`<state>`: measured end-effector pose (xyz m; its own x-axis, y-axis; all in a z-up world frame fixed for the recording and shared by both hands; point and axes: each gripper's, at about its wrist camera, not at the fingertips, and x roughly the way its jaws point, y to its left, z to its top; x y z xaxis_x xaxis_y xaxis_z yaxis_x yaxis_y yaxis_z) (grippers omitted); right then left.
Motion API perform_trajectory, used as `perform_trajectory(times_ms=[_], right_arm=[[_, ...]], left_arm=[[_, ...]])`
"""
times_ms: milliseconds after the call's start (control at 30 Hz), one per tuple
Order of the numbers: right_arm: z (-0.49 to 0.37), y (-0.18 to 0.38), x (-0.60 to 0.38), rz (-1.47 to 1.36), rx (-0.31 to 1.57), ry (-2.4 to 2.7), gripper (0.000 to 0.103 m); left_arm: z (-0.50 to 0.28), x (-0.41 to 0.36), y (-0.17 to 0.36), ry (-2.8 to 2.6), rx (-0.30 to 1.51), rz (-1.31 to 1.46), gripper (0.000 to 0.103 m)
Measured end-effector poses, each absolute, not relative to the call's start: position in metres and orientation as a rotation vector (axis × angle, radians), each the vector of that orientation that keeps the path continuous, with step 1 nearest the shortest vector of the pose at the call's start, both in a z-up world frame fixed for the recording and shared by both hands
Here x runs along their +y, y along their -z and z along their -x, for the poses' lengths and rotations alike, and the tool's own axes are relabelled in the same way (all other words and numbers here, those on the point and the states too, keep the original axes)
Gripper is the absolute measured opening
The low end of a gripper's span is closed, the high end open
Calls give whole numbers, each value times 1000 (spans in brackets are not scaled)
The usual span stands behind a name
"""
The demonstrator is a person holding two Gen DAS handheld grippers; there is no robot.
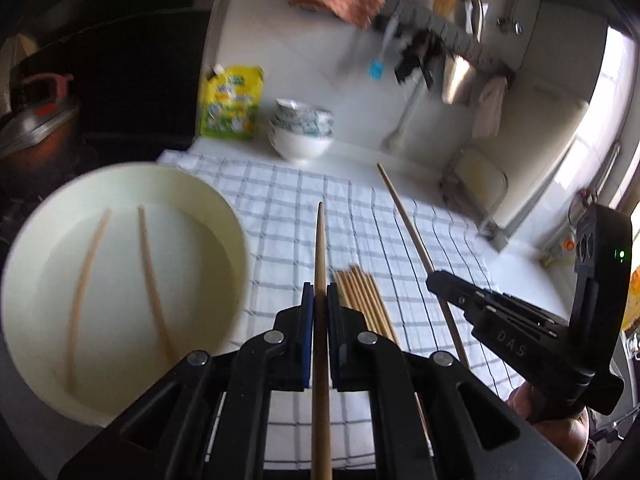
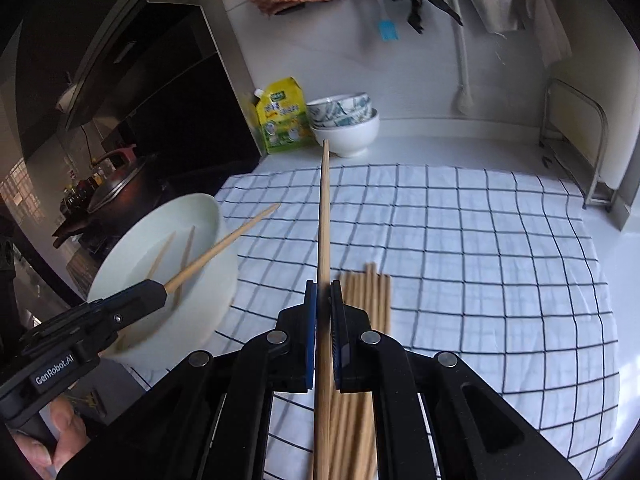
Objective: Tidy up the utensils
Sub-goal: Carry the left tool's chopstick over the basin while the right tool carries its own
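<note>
Each hand-held gripper is clamped on a single chopstick. The left hand-held gripper pinches the left chopstick between its blue pads, and the right hand-held gripper pinches the right chopstick the same way, both sticks pointing toward twelve o'clock in their own views.

The step in hand looks like carrying washed sticks from the cream basin to the chopstick bundle lying on the checked cloth, which covers the white surface. In the left view the basin sits at nine o'clock and the bundle just past the jaws at one o'clock. Two more sticks lie in the basin (apparently under water, since they look bent).

Next, I judge, each stick should be lowered parallel to the bundle and released beside it, tips aligned.

The near ends of both held sticks run out of frame at six o'clock. The bundle's near half is hidden behind the right jaws, so its count is unclear. The wall rack at twelve o'clock is blurred.
</note>
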<state>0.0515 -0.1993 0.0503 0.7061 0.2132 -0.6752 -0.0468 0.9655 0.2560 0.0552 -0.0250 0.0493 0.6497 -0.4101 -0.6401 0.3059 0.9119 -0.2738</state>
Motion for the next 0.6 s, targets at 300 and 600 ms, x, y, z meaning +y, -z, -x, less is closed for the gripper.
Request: perform_trajectory(times_ms=[300, 600], right_arm=[[-94, -59, -124, -209, 796, -285, 6], [-141, -33, -31, -123, 909, -398, 6]], left_arm=[[-79, 59, -59, 237, 707, 149, 7], [-105, 117, -18, 124, 776, 180, 7]])
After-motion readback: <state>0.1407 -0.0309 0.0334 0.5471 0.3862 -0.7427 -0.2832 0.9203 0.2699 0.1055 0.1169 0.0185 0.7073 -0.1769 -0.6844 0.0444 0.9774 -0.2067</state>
